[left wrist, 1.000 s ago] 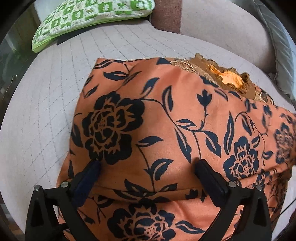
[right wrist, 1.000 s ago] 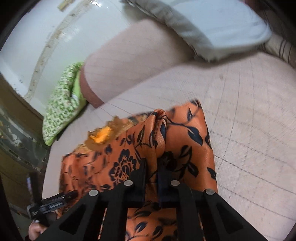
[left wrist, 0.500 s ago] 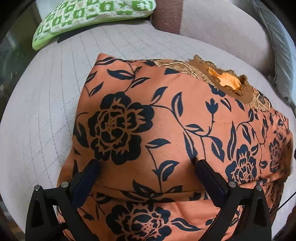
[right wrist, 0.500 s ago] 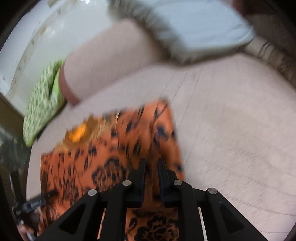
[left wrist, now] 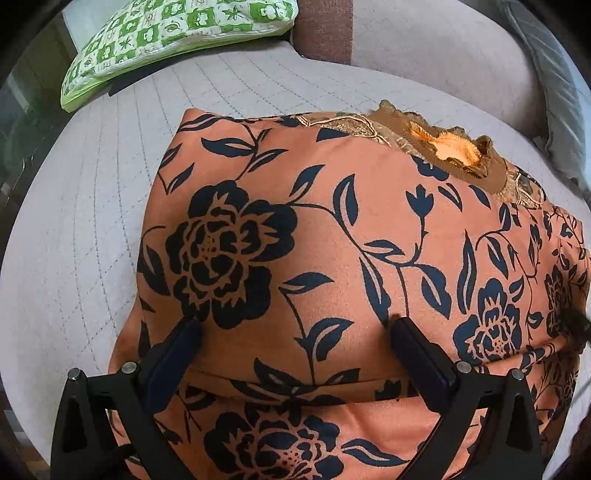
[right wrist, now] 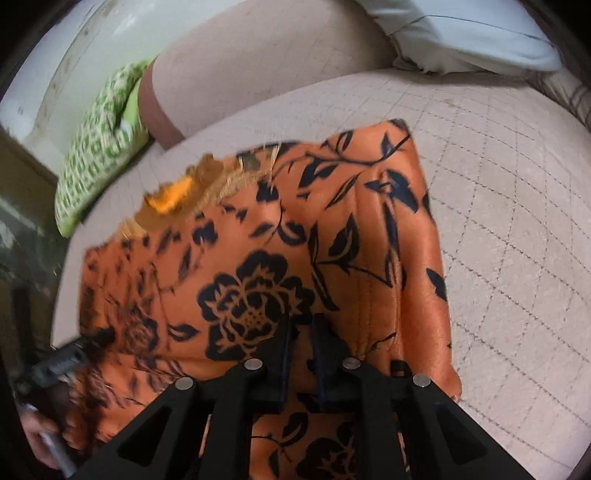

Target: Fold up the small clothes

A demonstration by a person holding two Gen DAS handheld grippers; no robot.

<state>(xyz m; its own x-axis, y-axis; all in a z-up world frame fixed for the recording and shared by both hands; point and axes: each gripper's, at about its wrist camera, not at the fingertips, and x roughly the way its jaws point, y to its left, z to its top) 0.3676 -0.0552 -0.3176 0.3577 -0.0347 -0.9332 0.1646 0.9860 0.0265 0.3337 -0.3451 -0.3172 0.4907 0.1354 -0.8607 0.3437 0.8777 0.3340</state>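
An orange garment with black flowers [left wrist: 332,229] lies folded on the quilted sofa seat [left wrist: 74,240], its brown lace neckline [left wrist: 454,151] at the far edge. My left gripper [left wrist: 295,332] is open, its fingers spread wide and resting on the near part of the fabric. In the right wrist view the same garment [right wrist: 258,266] lies flat. My right gripper [right wrist: 301,328] is nearly closed over its near part; whether it still pinches the cloth does not show. The left gripper also shows at the left edge of the right wrist view [right wrist: 66,358].
A green patterned cushion [left wrist: 166,40] lies at the back left of the seat. A pale grey pillow [right wrist: 461,33] rests at the back right. The sofa backrest [left wrist: 424,48] rises behind the garment. Bare quilted seat [right wrist: 517,240] lies to the right of the garment.
My right gripper has brought the lifted fold down, and the garment now lies flatter with its right edge spread out. My left gripper has stayed open on the fabric.
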